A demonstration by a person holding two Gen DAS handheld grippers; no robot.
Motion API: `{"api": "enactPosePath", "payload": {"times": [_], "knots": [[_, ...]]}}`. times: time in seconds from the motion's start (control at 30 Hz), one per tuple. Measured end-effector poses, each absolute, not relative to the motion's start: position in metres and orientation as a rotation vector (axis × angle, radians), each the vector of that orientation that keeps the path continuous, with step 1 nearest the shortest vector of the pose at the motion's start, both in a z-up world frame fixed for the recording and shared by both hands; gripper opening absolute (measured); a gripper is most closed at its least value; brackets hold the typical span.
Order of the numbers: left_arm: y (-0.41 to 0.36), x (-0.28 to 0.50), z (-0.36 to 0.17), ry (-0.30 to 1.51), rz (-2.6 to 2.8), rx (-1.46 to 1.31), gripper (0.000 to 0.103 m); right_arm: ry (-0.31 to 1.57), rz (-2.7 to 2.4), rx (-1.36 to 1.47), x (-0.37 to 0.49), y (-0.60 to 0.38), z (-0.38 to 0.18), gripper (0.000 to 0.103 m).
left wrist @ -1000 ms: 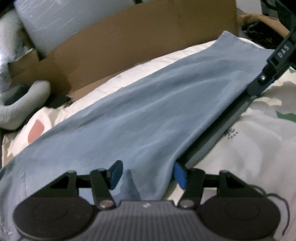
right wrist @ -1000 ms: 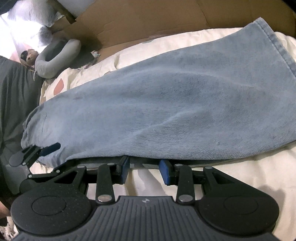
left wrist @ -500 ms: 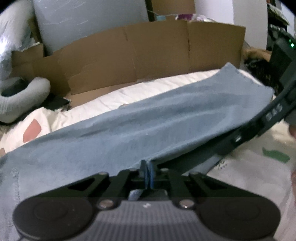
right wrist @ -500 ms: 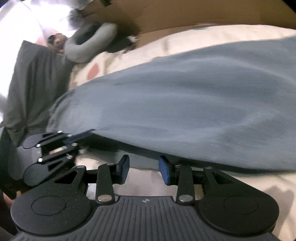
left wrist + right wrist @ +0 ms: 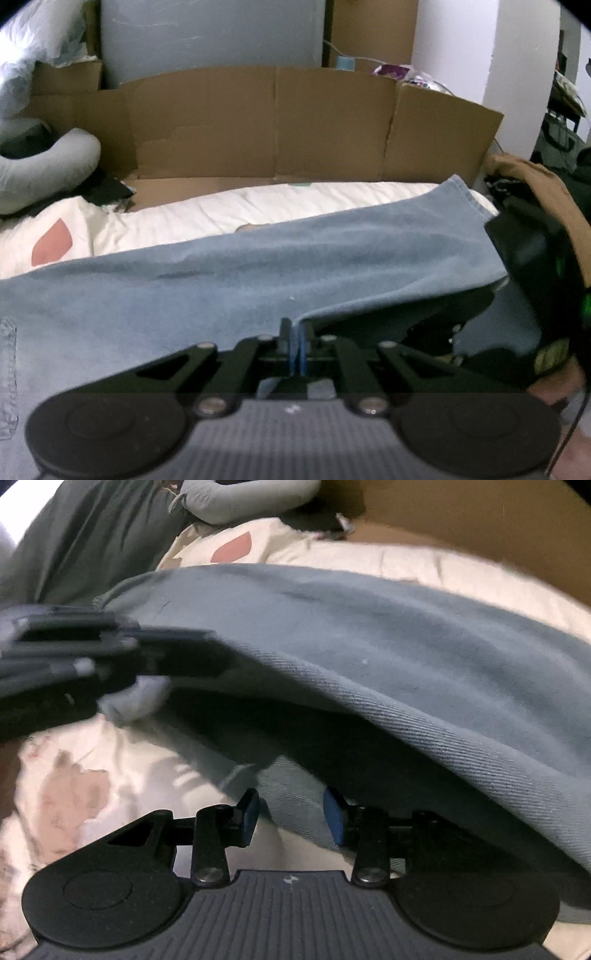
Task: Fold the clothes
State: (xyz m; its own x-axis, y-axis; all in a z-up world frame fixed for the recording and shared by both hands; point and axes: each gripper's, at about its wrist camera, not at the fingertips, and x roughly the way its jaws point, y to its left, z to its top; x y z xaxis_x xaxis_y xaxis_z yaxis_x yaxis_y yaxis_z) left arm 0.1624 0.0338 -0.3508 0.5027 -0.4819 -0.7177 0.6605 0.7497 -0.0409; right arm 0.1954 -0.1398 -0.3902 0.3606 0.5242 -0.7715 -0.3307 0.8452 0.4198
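A pair of light blue jeans (image 5: 229,280) lies across a cream bedspread (image 5: 295,206), one leg reaching to the far right. My left gripper (image 5: 295,345) is shut on the near edge of the jeans and lifts it. In the right wrist view the jeans (image 5: 369,657) arch up over a dark gap. My right gripper (image 5: 291,812) is open, its blue pads on either side of a lower layer of denim (image 5: 295,794) lying under the lifted edge. The left gripper's body (image 5: 92,653) shows blurred at the left there.
A brown cardboard wall (image 5: 280,125) stands behind the bed. A grey neck pillow (image 5: 48,166) lies at the far left. Dark grey cloth (image 5: 85,535) is heaped beyond the jeans' waist. A brown garment (image 5: 543,192) sits at the right edge.
My left gripper closed on the jeans' near edge and raised it. My right gripper stayed open and moved in low under the lifted fabric.
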Motion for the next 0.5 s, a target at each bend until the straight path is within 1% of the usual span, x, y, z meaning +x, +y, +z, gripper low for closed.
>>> {"api": "enactPosePath", "payload": {"times": [0.03, 0.1, 0.17, 0.2, 0.27, 0.37, 0.5], "knots": [[0.034, 0.163, -0.351, 0.783, -0.701, 0.249, 0.003, 1.082, 0.567, 0.276, 0.200, -0.148, -0.387, 0.039], [0.035, 0.164, -0.352, 0.784, -0.704, 0.247, 0.003, 1.042, 0.581, 0.377, 0.203, -0.163, -0.376, 0.040], [0.035, 0.165, -0.351, 0.785, -0.703, 0.240, 0.003, 1.005, 0.591, 0.456, 0.205, -0.177, -0.366, 0.049], [0.036, 0.165, -0.351, 0.786, -0.702, 0.235, 0.003, 0.999, 0.594, 0.506, 0.207, -0.184, -0.362, 0.050], [0.036, 0.165, -0.352, 0.787, -0.702, 0.231, 0.003, 0.984, 0.584, 0.606, 0.209, -0.200, -0.358, 0.058], [0.035, 0.165, -0.353, 0.791, -0.699, 0.231, 0.003, 0.980, 0.545, 0.757, 0.212, -0.214, -0.360, 0.060], [0.034, 0.163, -0.354, 0.788, -0.697, 0.243, 0.003, 1.017, 0.432, 0.902, 0.217, -0.225, -0.375, 0.060]]}}
